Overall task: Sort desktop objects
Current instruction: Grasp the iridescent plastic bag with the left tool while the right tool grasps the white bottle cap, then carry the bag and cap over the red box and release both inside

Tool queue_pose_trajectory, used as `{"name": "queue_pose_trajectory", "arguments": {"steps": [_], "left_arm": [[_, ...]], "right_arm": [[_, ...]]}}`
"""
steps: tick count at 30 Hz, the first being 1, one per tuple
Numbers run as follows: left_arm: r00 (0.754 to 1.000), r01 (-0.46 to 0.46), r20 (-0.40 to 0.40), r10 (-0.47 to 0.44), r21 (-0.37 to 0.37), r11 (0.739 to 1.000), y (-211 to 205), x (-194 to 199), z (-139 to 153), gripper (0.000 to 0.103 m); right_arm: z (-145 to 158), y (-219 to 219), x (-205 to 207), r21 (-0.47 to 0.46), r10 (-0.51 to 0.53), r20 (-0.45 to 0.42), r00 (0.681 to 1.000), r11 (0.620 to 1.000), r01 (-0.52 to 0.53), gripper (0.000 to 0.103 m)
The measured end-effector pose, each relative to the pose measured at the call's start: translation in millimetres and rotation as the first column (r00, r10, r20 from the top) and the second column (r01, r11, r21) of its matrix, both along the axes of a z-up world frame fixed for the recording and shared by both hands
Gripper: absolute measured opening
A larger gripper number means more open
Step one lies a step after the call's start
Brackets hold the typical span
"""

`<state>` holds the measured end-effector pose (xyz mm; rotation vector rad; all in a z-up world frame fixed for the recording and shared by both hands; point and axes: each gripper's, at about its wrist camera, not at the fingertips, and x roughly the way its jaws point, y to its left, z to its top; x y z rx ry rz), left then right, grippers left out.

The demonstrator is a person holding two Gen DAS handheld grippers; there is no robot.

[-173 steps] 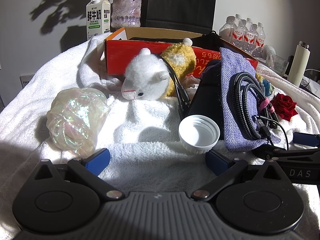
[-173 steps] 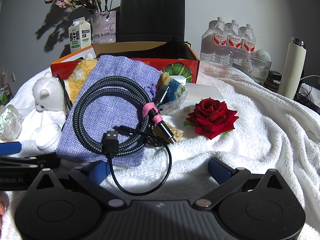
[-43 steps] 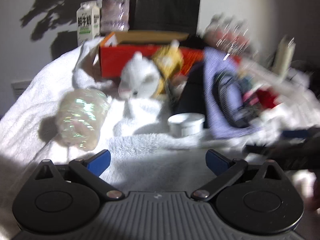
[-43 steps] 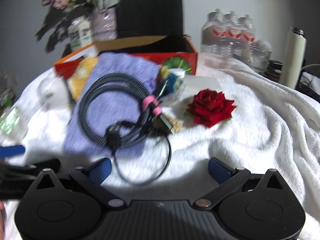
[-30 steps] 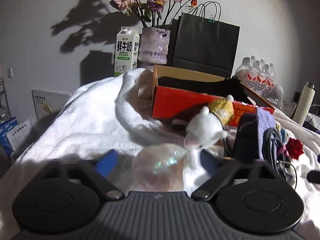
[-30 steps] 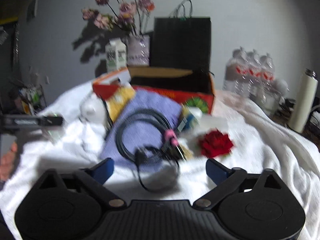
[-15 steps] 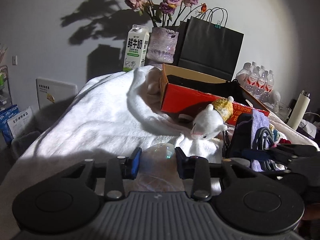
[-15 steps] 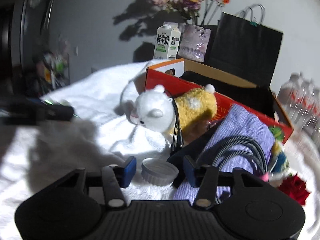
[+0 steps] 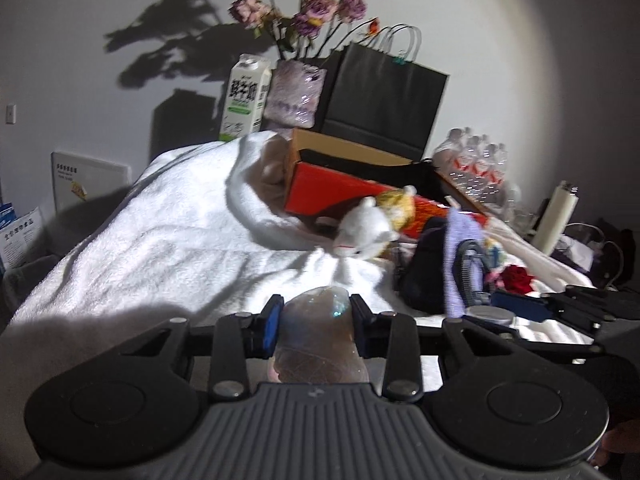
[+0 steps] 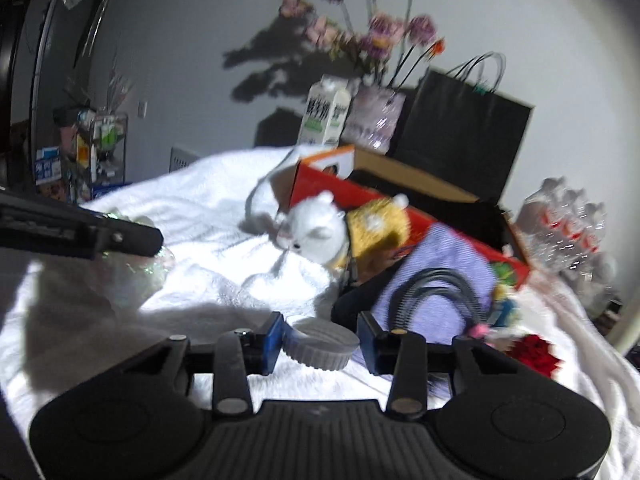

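My left gripper (image 9: 316,322) is shut on the iridescent plastic bundle (image 9: 318,344), which fills the gap between its blue pads and is raised over the white towel (image 9: 168,248). My right gripper (image 10: 322,340) is shut on the white round lid (image 10: 322,343), just above the towel. The left gripper also shows in the right wrist view (image 10: 80,232) at far left, with the bundle (image 10: 140,264) under it. The right gripper shows in the left wrist view (image 9: 520,307) at right, holding the lid (image 9: 486,314).
An open orange box (image 9: 352,188) stands at the back. In front lie a white and yellow plush toy (image 9: 372,228), a purple pouch with a coiled black cable (image 10: 436,292), a black case (image 9: 424,276) and a red rose (image 10: 534,354). Behind are a milk carton (image 9: 245,98), vase, black bag and water bottles.
Both grippers have closed further on their objects, the left on the bundle and the right on the lid. Both views have shifted slightly.
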<state>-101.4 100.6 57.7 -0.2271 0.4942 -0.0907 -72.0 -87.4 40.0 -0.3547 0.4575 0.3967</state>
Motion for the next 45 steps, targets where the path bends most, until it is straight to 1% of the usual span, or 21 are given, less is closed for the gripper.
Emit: {"name": "queue_pose_trajectory", "arguments": {"steps": [3, 5, 7, 11, 14, 18, 20, 22, 24, 26, 27, 28, 29, 30, 31, 34, 37, 39, 41, 43, 45], "left_arm": [[0.999, 0.025, 0.027, -0.025, -0.002, 1.0, -6.1, -13.8, 11.2, 0.036], [0.998, 0.034, 0.048, -0.034, -0.006, 0.999, -7.8, -19.0, 20.2, 0.036], [0.998, 0.042, 0.054, -0.041, -0.03, 0.999, -5.4, -19.6, 31.4, 0.036], [0.997, 0.072, 0.033, -0.069, -0.072, 0.995, 10.9, -2.0, 62.9, 0.036], [0.996, 0.089, 0.021, -0.088, -0.074, 0.993, 23.3, 24.4, 92.5, 0.036], [0.994, 0.107, 0.036, -0.105, -0.051, 0.993, 28.0, 77.4, 132.0, 0.036], [0.993, 0.114, 0.042, -0.113, -0.008, 0.993, 22.5, 114.8, 146.2, 0.036], [0.993, 0.108, 0.037, -0.109, 0.037, 0.993, 12.6, 156.3, 153.3, 0.037], [0.995, 0.104, 0.007, -0.104, 0.037, 0.994, 3.6, 203.6, 152.3, 0.037], [0.993, 0.116, -0.022, -0.115, 0.06, 0.991, -7.7, 253.8, 147.0, 0.037], [0.992, 0.126, -0.033, -0.123, 0.083, 0.989, -13.4, 278.7, 141.7, 0.037], [0.993, 0.116, -0.048, -0.112, 0.091, 0.989, -17.9, 302.7, 134.8, 0.036], [0.992, 0.103, -0.077, -0.097, 0.08, 0.991, -20.3, 327.5, 126.6, 0.036], [0.989, 0.111, -0.106, -0.103, 0.081, 0.991, -23.4, 350.2, 117.4, 0.036], [0.989, 0.094, -0.124, -0.083, 0.08, 0.992, -25.1, 370.5, 107.5, 0.036], [0.984, 0.071, -0.167, -0.056, 0.089, 0.993, -26.8, 419.3, 78.7, 0.035], [0.979, 0.08, -0.197, -0.059, 0.1, 0.992, -29.4, 450.6, 56.3, 0.035], [0.969, 0.091, -0.239, -0.057, 0.134, 0.987, -36.2, 466.2, 40.5, 0.035], [0.959, 0.105, -0.279, -0.056, 0.166, 0.98, -45.7, 476.1, 25.8, 0.036], [0.95, 0.138, -0.303, -0.078, 0.184, 0.973, -53.5, 480.0, 12.1, 0.037], [0.948, 0.136, -0.311, -0.068, 0.203, 0.97, -56.0, 482.6, 0.7, 0.037]], "right_arm": [[15.3, -19.9, -23.8, 0.013, -0.031, 0.029, 0.999, 0.999, 0.031, 0.039], [24.7, -35.5, -34.5, 0.034, -0.056, 0.033, 0.998, 0.998, 0.054, 0.039], [34.9, -52.5, -40.7, 0.067, -0.076, 0.028, 0.997, 0.995, 0.074, 0.039], [64.1, -88.6, -37.5, 0.158, -0.099, 0.023, 0.995, 0.983, 0.094, 0.039], [93.7, -110.2, -26.2, 0.185, -0.094, 0.064, 0.993, 0.979, 0.081, 0.039], [135.1, -130.1, 7.1, 0.17, -0.086, 0.139, 0.987, 0.983, 0.062, 0.039], [155.9, -134.7, 37.2, 0.153, -0.068, 0.166, 0.984, 0.987, 0.042, 0.039], [172.0, -136.9, 81.2, 0.154, -0.059, 0.152, 0.987, 0.987, 0.035, 0.039], [179.6, -137.0, 135.9, 0.183, -0.052, 0.095, 0.994, 0.983, 0.034, 0.039], [175.3, -128.4, 195.3, 0.173, -0.055, 0.049, 0.997, 0.984, 0.046, 0.039], [168.1, -121.6, 225.9, 0.149, -0.07, 0.033, 0.997, 0.987, 0.065, 0.039], [159.7, -115.8, 256.7, 0.131, -0.09, 0.006, 0.996, 0.987, 0.088, 0.039], [148.4, -110.6, 286.9, 0.123, -0.106, -0.031, 0.994, 0.986, 0.109, 0.039], [136.8, -106.1, 315.2, 0.112, -0.118, -0.067, 0.991, 0.986, 0.125, 0.039], [123.9, -100.8, 340.9, 0.105, -0.136, -0.105, 0.985, 0.984, 0.147, 0.039], [85.6, -87.5, 400.7, 0.064, -0.187, -0.171, 0.967, 0.978, 0.2, 0.039], [51.0, -79.1, 438.8, 0.026, -0.217, -0.233, 0.948, 0.973, 0.229, 0.039], [33.3, -75.6, 454.2, -0.014, -0.249, -0.251, 0.935, 0.967, 0.254, 0.039], [16.8, -73.4, 466.0, -0.033, -0.274, -0.308, 0.911, 0.96, 0.277, 0.039], [3.3, -76.2, 476.0, -0.027, -0.283, -0.356, 0.891, 0.956, 0.292, 0.039], [-5.5, -71.3, 476.5, -0.068, -0.298, -0.334, 0.894, 0.954, 0.292, 0.039]]}}
